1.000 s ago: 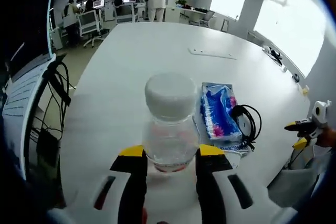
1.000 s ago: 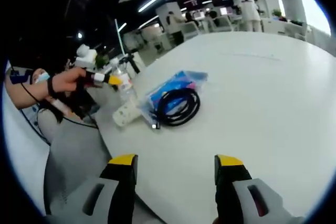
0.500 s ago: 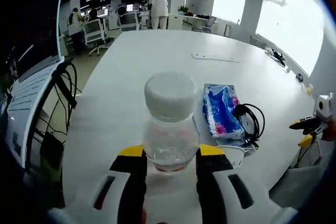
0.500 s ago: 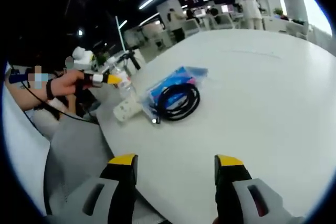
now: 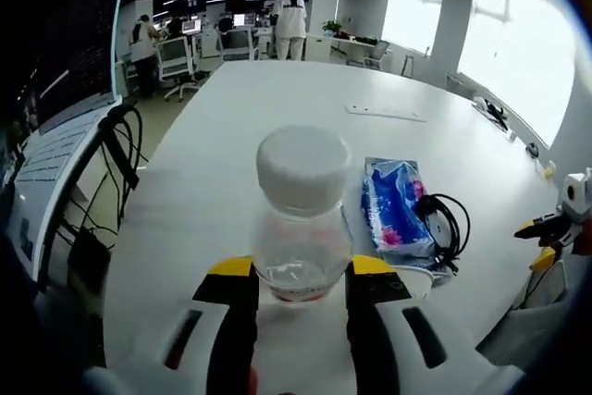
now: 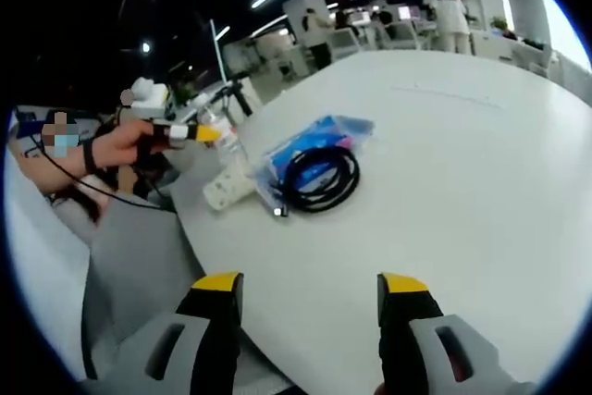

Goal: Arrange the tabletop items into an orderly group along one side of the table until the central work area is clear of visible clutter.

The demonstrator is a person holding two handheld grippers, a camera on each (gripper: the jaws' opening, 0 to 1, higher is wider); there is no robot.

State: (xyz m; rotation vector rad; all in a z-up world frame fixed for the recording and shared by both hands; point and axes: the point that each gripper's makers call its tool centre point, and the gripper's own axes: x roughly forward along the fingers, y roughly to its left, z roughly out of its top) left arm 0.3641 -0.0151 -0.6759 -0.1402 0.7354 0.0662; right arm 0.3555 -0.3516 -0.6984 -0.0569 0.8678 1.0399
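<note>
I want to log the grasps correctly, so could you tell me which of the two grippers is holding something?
The left gripper: it is shut on the clear bottle with a white cap, whereas the right gripper is open.

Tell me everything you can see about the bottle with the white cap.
The bottle is small, of clear plastic, with a wide white screw cap and a reddish tint at its base. It stands upright, its lower body clamped between the jaws of the left tool. It is above the near end of the white table. Whether it rests on the table is unclear. The right gripper view shows it small, at the table's edge.
</note>
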